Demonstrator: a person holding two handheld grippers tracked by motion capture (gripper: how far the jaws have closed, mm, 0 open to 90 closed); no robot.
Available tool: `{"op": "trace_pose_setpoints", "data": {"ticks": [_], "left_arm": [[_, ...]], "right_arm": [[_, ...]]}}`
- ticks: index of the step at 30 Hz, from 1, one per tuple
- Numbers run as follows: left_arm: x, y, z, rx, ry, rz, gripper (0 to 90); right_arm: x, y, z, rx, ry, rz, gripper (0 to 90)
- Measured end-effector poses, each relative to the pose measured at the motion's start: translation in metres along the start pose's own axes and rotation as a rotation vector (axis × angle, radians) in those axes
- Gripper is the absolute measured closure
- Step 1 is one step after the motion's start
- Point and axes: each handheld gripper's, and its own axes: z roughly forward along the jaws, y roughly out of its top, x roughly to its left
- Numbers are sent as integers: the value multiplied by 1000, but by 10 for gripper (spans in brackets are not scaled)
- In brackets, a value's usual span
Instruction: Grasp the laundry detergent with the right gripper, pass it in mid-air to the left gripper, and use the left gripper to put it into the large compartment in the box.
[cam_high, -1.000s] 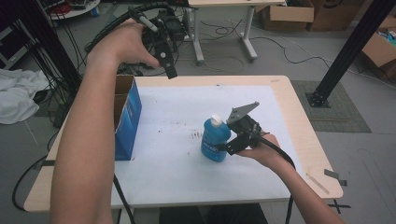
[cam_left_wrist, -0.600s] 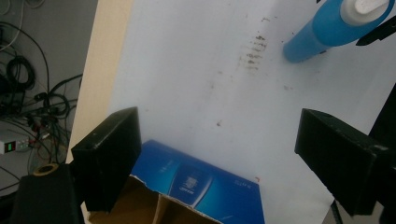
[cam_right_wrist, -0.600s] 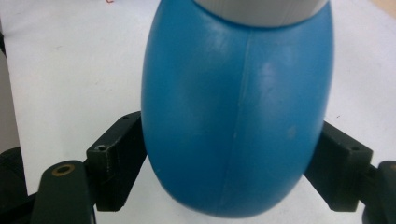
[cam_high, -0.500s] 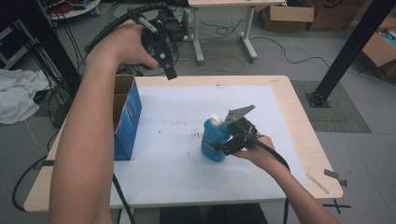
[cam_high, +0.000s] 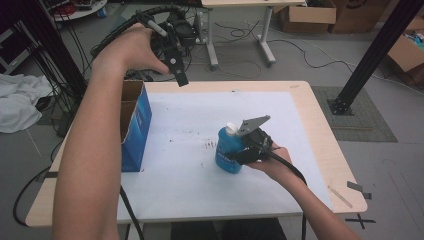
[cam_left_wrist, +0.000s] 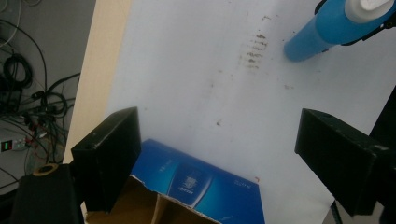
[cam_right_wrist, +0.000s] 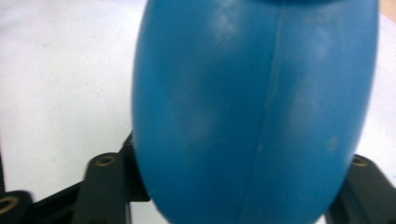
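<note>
The right gripper (cam_high: 246, 148) has just been closing its jaws on the upright blue bottle (cam_high: 229, 152) mid-table (grasp step), so next comes a steady lift toward the open blue box (cam_high: 134, 125), where the left gripper (cam_high: 176, 70) hovers open-jawed.

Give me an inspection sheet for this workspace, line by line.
Surface: wooden table under a white sheet with brown smudges.
Job's things: blue bottle with white cap, upright on the sheet; open blue box at the left edge.
Clutter: nothing seen.
Grippers: right gripper has just been closing and grips the bottle; left gripper open, raised above the box.
Cables: black cable trails from the right gripper.
Surroundings: cardboard boxes, floor cables, white cloth.
</note>
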Motion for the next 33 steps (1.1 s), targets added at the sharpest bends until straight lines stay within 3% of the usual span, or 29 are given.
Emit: {"op": "trace_pose_setpoints", "data": {"ticks": [12, 23, 29, 33], "left_arm": [[1, -1, 3, 2, -4, -2, 155], [1, -3, 3, 8, -8, -7, 157], [-1, -3, 2, -2, -16, 5, 159], [-4, -2, 0, -10, -20, 20, 159]], "right_arm": [[-2, -3, 0, -33, 25, 30, 442], [-6, -4, -1, -41, 78, -10, 460], [-10, -4, -3, -24, 140, -36, 461], [-15, -2, -10, -50, 185, -36, 463]]}}
